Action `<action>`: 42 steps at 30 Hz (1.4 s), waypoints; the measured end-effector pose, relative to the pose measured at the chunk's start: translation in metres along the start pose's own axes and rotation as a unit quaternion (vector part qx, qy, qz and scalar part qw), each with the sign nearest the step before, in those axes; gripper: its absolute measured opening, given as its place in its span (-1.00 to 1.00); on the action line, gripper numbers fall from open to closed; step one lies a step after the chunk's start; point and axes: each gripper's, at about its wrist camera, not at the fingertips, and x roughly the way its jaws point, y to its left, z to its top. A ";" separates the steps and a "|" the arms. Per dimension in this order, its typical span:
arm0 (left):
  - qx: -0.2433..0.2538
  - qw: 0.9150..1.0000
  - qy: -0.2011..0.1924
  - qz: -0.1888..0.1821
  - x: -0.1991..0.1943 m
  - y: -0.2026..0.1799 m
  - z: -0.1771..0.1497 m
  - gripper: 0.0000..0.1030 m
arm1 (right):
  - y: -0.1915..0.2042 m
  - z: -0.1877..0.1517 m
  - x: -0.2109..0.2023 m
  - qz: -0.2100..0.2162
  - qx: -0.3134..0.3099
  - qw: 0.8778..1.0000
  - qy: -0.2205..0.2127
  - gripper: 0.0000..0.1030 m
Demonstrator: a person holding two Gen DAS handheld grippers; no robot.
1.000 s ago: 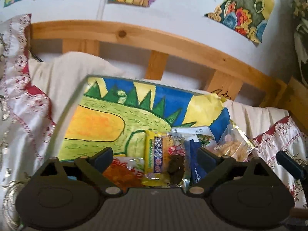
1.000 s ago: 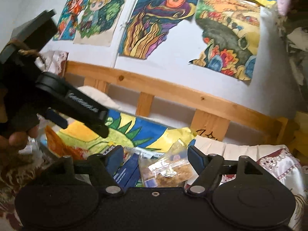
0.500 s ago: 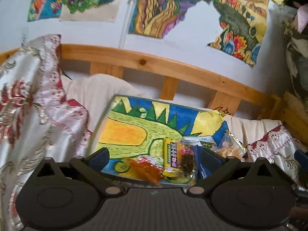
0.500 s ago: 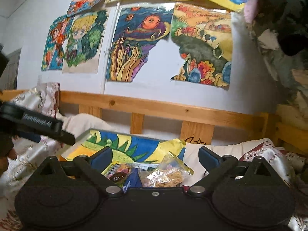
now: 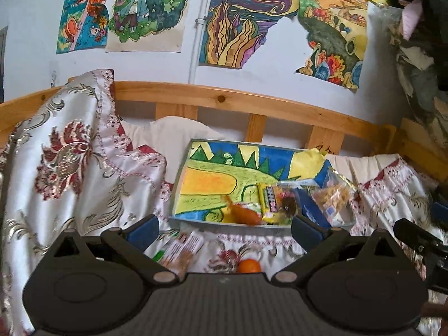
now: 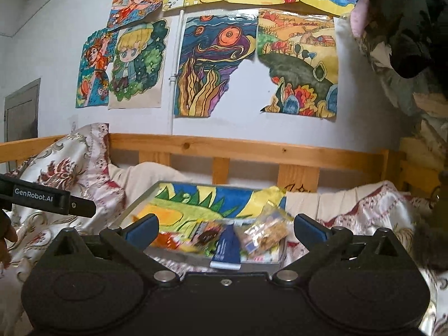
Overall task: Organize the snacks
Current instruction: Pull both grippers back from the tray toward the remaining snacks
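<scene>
Your left gripper (image 5: 225,228) has its jaws spread wide with nothing pinched between them. Just ahead of its tips, past a strip of the embroidered bedspread (image 5: 84,168), lies the tray (image 5: 224,220) with the painted green-and-yellow liner. The snacks sit bunched at the tray's near right corner, ahead of and toward your left gripper's right finger: an orange packet (image 5: 243,214), a yellow packet (image 5: 270,203), a dark blue packet (image 5: 310,207) and a clear bag (image 5: 334,196) of pale crunchy pieces leaning over the tray's right edge. Closer in, between the left gripper's fingers and down on the bedspread, lie a printed flat packet (image 5: 182,247) by the left finger and a small orange fruit (image 5: 249,266) near the middle.

Your right gripper (image 6: 225,228) is opening, jaws spread far apart, with nothing touching the pads. The same pile lies just ahead between its fingers: the dark blue packet (image 6: 228,247) dead centre, sticking over the tray's near rim (image 6: 179,257), the clear bag (image 6: 266,233) toward the right finger, the blurred yellow and orange packets toward the left finger. Your left gripper's finger (image 6: 47,198) juts in from the left of the right gripper, well apart from the snacks.
</scene>
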 end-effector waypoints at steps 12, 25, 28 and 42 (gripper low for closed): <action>0.034 0.999 0.013 -0.005 -0.035 0.015 -0.030 0.99 | 0.024 -0.018 -0.041 -0.008 0.016 1.000 0.022 0.99; 0.068 0.996 0.062 -0.020 -0.041 0.020 -0.055 0.99 | 0.033 -0.034 -0.055 -0.014 0.032 0.997 0.066 0.99; 0.064 0.995 0.068 -0.019 -0.041 0.022 -0.056 0.99 | 0.035 -0.037 -0.054 -0.013 0.032 0.997 0.076 0.99; 0.061 0.995 0.083 -0.011 -0.037 0.023 -0.059 0.99 | 0.035 -0.043 -0.045 -0.010 0.034 0.994 0.108 0.99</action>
